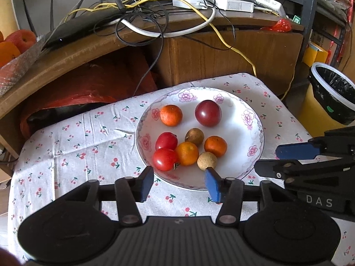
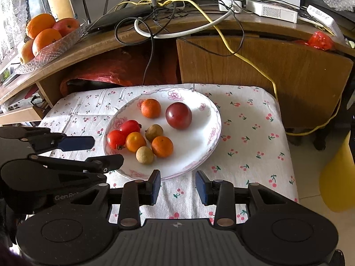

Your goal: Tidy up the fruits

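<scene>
Floral plate (image 1: 255, 119) of 8 small fruits on a cherry-print cloth (image 1: 73, 146), flanked by 2 empty, open grippers.

Lettering: "DAS" on right gripper (image 2: 178, 187) body in left view; "GenRo…", cut off, on left gripper (image 1: 178, 182) in right view. Behind: wooden desk (image 2: 255, 66) with tangled cables (image 2: 159, 15), glass bowl (image 2: 55, 48) of oranges and apples far left, lined bin (image 1: 332, 95) far right. On plate: dark red plum (image 1: 208, 113), 3 oranges, 2 red tomatoes (image 1: 165, 151), 2 tan longans; nearest tan longan (image 1: 206, 161) just beyond left gripper's right pad (image 1: 213, 186).
</scene>
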`<state>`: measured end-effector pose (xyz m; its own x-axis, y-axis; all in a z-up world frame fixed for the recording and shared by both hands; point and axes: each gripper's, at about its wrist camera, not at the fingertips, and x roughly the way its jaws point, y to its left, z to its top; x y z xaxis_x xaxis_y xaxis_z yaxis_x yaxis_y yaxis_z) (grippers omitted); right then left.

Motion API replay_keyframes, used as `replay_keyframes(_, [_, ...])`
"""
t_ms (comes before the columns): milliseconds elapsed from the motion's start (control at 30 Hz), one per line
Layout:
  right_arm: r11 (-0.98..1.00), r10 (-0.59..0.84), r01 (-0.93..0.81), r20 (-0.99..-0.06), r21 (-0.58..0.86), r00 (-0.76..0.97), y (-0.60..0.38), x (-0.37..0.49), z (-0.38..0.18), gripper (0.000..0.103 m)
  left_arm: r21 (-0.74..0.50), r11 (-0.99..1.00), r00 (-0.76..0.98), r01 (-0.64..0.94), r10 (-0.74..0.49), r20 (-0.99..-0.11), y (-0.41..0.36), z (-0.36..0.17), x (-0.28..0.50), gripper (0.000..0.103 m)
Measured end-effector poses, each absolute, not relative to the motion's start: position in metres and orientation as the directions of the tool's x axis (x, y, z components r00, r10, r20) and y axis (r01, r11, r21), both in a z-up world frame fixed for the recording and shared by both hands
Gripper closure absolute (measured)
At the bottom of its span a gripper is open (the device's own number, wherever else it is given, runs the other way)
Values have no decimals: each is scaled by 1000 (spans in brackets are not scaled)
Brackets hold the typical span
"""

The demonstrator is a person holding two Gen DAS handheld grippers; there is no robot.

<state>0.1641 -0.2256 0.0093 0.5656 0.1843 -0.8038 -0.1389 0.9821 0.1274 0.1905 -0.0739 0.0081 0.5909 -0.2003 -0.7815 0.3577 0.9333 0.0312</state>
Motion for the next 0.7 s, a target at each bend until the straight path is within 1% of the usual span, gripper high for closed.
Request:
replay_keyframes(200, [982, 184, -134, -795, 130, 577, -226, 160, 13, 70, 36, 935, 599, 353, -196, -776, -75, 10, 182, 35])
replay_keyframes(333, [983, 179, -137, -795, 122, 579, -225, 155, 13, 70, 63, 935, 611, 350, -177, -771, -77, 11, 176, 34])
replay_keyframes(533, [984, 177, -127, -793, 126, 583, -225, 145, 15, 70, 48, 941, 612, 334, -178, -770, -72, 14, 167, 29])
replay_keyframes(633, [984, 177, -124, -788, 129, 589, -225, 141, 18, 70, 60, 944, 624, 324, -166, -763, -72, 18, 161, 28])
replay_keyframes(700, [984, 179, -122, -786, 132, 592, -224, 139, 20, 70, 71, 945, 633, 318, -156, -759, -71, 20, 158, 26])
